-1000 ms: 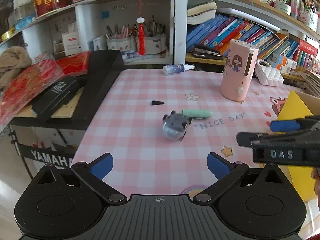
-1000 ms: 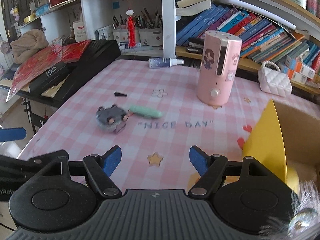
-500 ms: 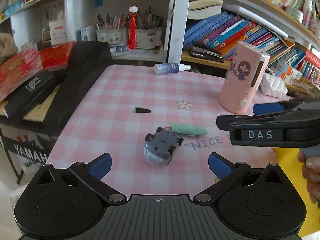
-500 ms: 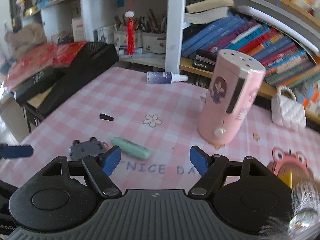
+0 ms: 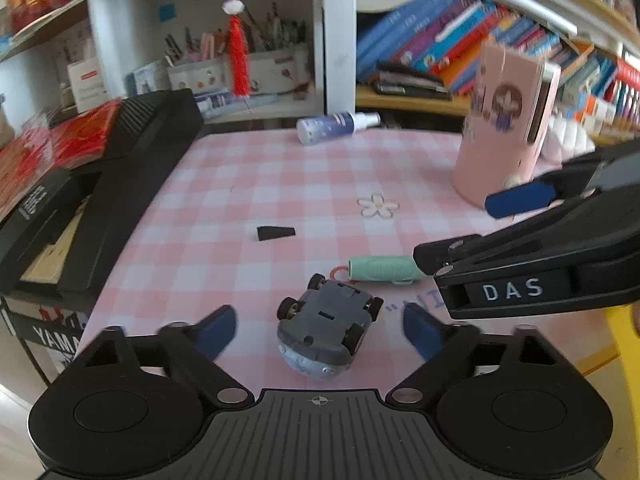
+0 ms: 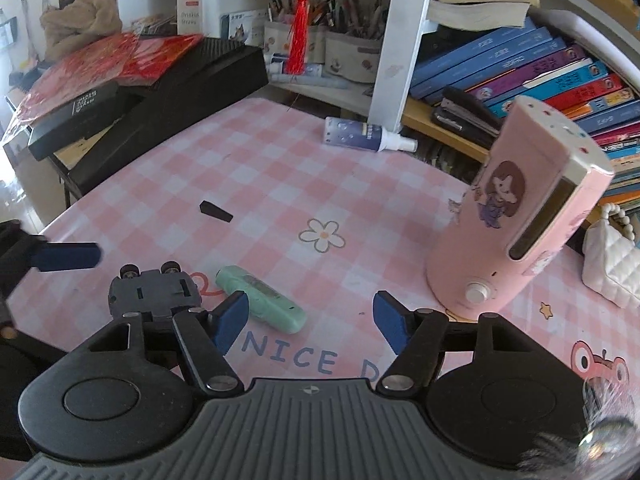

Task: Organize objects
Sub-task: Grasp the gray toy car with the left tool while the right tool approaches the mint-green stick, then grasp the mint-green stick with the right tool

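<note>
A grey toy car (image 5: pixel 326 330) lies upside down on the pink checked tablecloth, between the open fingers of my left gripper (image 5: pixel 320 330). It also shows in the right wrist view (image 6: pixel 154 288). A mint green tube (image 5: pixel 380 269) lies just beyond the car; in the right wrist view the tube (image 6: pixel 260 298) sits near the left finger of my open, empty right gripper (image 6: pixel 310 318). My right gripper's fingers (image 5: pixel 520 200) reach in from the right in the left wrist view. A small black wedge (image 5: pixel 275 233) lies farther back.
A tall pink dispenser (image 6: pixel 516 236) stands at the right. A spray bottle (image 6: pixel 366 135) lies at the table's far edge under the bookshelf. A black keyboard case (image 5: pixel 120 176) with red packets borders the left. A white quilted bag (image 6: pixel 610 258) sits far right.
Both grippers have moved forward and down toward the table. The car now lies between the left gripper's fingers, and the green tube is close to the right gripper's left finger.
</note>
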### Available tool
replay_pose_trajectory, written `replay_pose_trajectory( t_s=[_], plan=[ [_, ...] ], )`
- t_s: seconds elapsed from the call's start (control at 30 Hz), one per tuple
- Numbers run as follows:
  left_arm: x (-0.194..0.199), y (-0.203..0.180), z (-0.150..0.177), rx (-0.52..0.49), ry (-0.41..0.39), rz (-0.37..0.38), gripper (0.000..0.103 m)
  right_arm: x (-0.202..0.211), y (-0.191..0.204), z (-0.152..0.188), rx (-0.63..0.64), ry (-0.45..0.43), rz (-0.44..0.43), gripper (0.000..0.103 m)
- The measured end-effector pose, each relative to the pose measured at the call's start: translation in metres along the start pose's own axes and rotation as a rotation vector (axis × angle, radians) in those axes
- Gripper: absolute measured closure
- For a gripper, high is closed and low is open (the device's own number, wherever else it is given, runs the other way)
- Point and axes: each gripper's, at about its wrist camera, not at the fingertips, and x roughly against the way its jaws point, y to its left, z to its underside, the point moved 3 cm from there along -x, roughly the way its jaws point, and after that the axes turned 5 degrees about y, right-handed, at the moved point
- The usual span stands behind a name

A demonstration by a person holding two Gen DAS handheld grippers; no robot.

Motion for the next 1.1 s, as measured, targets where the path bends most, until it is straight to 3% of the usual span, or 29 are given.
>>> replay_pose_trajectory(
  t_s=[0.13,0.17,0.33,0.53,0.6,0.77,0.87,1.0,1.1],
  plan=[
    [-0.015,-0.003,0.001,-0.016,0.034,0.005,0.041,-0.005,0.001,0.000,0.001,0.013,-0.011,0.036],
    [-0.017,-0.003,0.002,-0.017,0.038,0.007,0.052,-0.006,0.002,-0.001,0.003,0.014,-0.014,0.036],
    [-0.012,0.001,0.005,0.007,0.033,0.011,0.063,-0.010,0.006,-0.002,0.023,0.021,-0.032,0.035],
    [0.016,0.023,0.016,0.072,-0.004,0.002,0.064,-0.026,0.017,-0.006,0.082,0.048,-0.069,0.040],
    [0.024,0.028,0.020,0.084,-0.014,0.000,0.064,-0.032,0.021,-0.007,0.108,0.056,-0.075,0.048],
    [0.044,0.039,0.028,0.143,-0.042,0.019,0.064,-0.049,0.027,-0.009,0.155,0.085,-0.085,0.054],
    [0.054,0.041,0.031,0.165,-0.055,0.028,0.064,-0.052,0.023,-0.009,0.123,0.082,-0.101,0.056],
    [0.066,0.042,0.032,0.181,-0.069,0.036,0.064,-0.052,0.016,-0.009,0.024,0.094,-0.138,0.080],
    [0.074,0.042,0.033,0.180,-0.078,0.036,0.064,-0.048,0.016,-0.008,-0.007,0.098,-0.157,0.080]
  ],
)
